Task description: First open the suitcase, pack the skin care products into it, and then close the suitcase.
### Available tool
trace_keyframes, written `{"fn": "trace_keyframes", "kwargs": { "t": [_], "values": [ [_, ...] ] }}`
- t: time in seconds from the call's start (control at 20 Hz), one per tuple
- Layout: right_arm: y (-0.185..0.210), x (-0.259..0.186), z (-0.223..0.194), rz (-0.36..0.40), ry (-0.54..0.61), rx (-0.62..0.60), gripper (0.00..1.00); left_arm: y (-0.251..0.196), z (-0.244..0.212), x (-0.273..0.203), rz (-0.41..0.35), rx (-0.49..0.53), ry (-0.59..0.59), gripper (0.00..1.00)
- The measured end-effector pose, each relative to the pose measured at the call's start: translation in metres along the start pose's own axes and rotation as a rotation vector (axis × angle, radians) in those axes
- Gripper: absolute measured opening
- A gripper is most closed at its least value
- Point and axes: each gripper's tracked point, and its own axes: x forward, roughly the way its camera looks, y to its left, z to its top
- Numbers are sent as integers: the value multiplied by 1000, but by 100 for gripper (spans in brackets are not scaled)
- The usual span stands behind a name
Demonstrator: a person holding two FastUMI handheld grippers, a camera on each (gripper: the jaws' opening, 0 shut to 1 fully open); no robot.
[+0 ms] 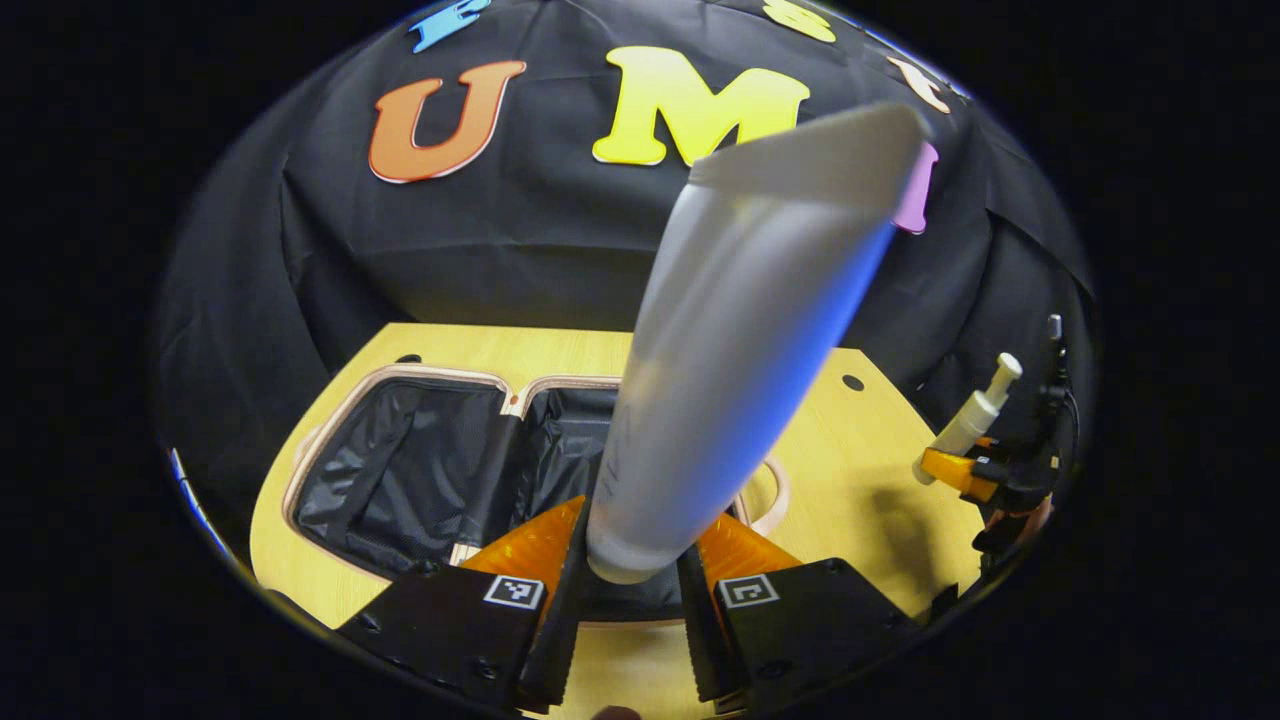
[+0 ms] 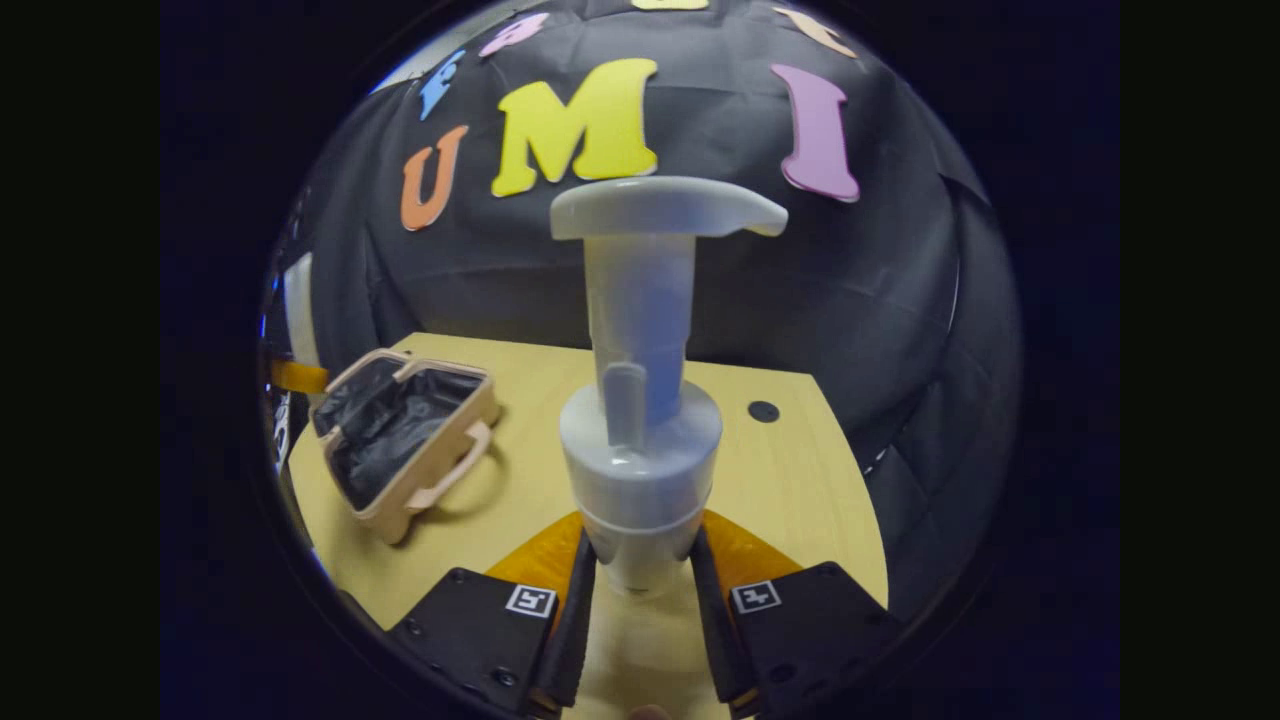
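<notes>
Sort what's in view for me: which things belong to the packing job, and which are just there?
Job:
- open suitcase
- white tube held in left gripper
- pump bottle held in right gripper

Just there:
- wooden table
- black cloth wall

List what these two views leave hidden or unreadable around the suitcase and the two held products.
- Left gripper view: the tube, held in the left gripper, covers part of the open suitcase's right half, so what lies there cannot be told.
- Right gripper view: the pump bottle in the right gripper shows its head and neck; its body is cut off below the fingers.
- Right gripper view: the suitcase is small, near the edge; its contents are unclear.
</notes>
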Motion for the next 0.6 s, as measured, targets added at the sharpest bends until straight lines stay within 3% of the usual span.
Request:
{"fn": "trace_keyframes", "kwargs": {
  "t": [0.15,0.25,0.4,0.6],
  "values": [
    [52,-33,6,124,61,116,46,18,-25,27,-88,-35,127,49],
    [77,-50,16,166,77,198,46,24,-46,45,-158,-69,242,48],
    [105,-71,30,203,74,196,46,29,-72,63,-219,-101,389,48],
    [137,-95,28,253,97,144,46,35,-94,77,-227,-195,544,48]
  ]
}}
